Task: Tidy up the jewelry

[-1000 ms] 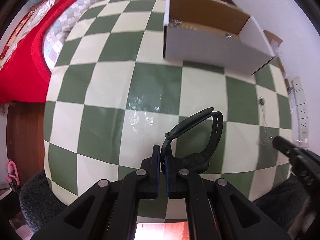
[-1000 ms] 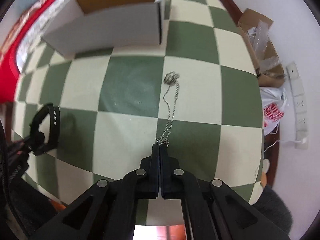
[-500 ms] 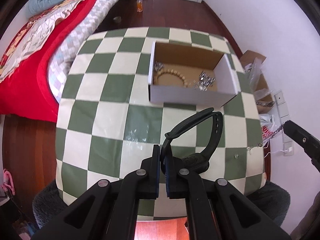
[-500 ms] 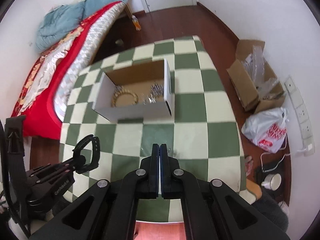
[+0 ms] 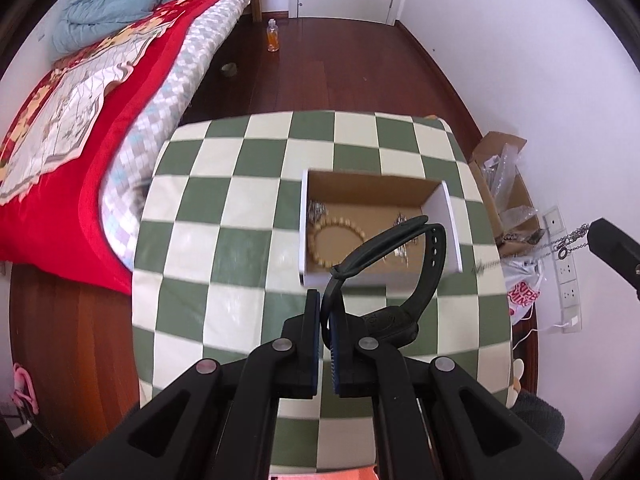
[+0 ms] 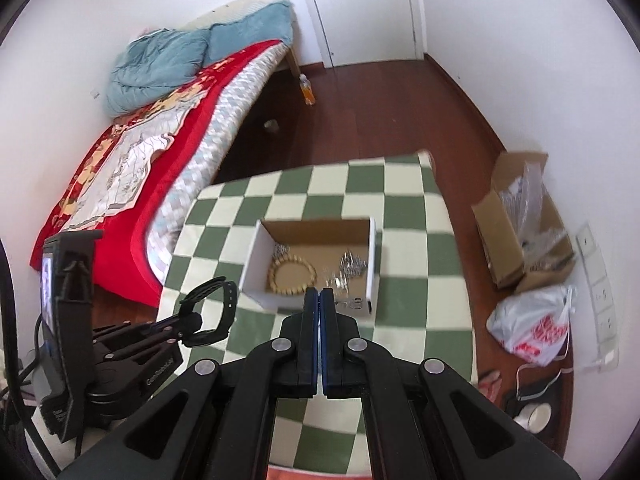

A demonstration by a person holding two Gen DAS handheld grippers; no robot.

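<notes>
My left gripper is shut on the strap of a black watch and holds it high above the checked table. The watch also shows in the right wrist view. My right gripper is shut on a silver chain necklace, which hangs from its tip in the left wrist view. An open white cardboard box sits on the table below; it also shows in the right wrist view. It holds a beaded bracelet and silver pieces.
A bed with a red cover stands left of the table. A cardboard box with plastic and a white shopping bag lie on the wood floor at the right, near wall sockets. An orange bottle stands by the door.
Both grippers have risen far above the table, lifting the watch and the chain off it. The view has widened from the tabletop to the whole room.
</notes>
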